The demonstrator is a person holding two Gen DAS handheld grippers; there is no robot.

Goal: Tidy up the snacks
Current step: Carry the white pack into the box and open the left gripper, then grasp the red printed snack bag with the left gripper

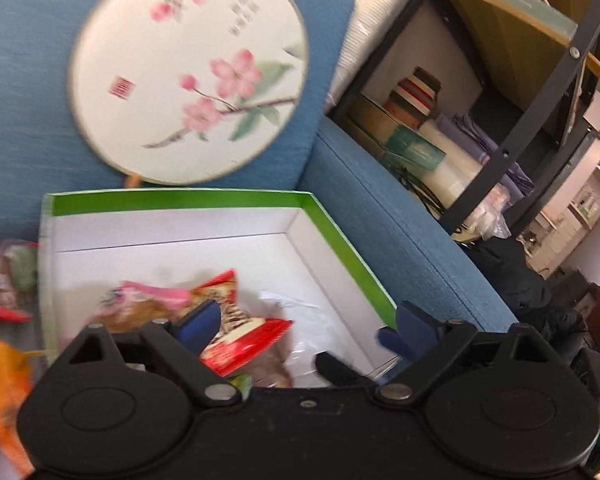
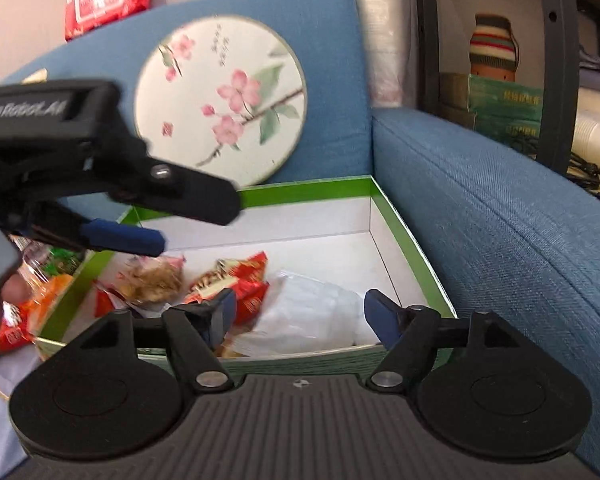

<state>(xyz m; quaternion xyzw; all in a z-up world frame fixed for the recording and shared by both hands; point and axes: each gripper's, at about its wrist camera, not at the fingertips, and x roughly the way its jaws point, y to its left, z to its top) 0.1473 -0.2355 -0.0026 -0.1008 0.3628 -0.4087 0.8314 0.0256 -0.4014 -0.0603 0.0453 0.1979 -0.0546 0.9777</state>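
Note:
A green-rimmed white box (image 1: 332, 224) (image 2: 404, 216) sits on a blue sofa. Inside lie red snack packets (image 1: 244, 340) (image 2: 252, 280), a pink-topped brown snack bag (image 1: 140, 304) (image 2: 152, 276) and a white plastic packet (image 2: 312, 312) (image 1: 320, 332). My left gripper (image 1: 300, 324) is open and empty above the box; it also shows in the right wrist view (image 2: 156, 220) at the box's left rim. My right gripper (image 2: 300, 308) is open and empty over the box's near edge.
More snack packets (image 2: 24, 308) (image 1: 0, 292) lie left of the box on the seat. A round flowered fan (image 1: 188, 72) (image 2: 220, 104) leans on the backrest. The sofa arm (image 2: 500, 216) and a cluttered metal shelf (image 1: 480, 100) are to the right.

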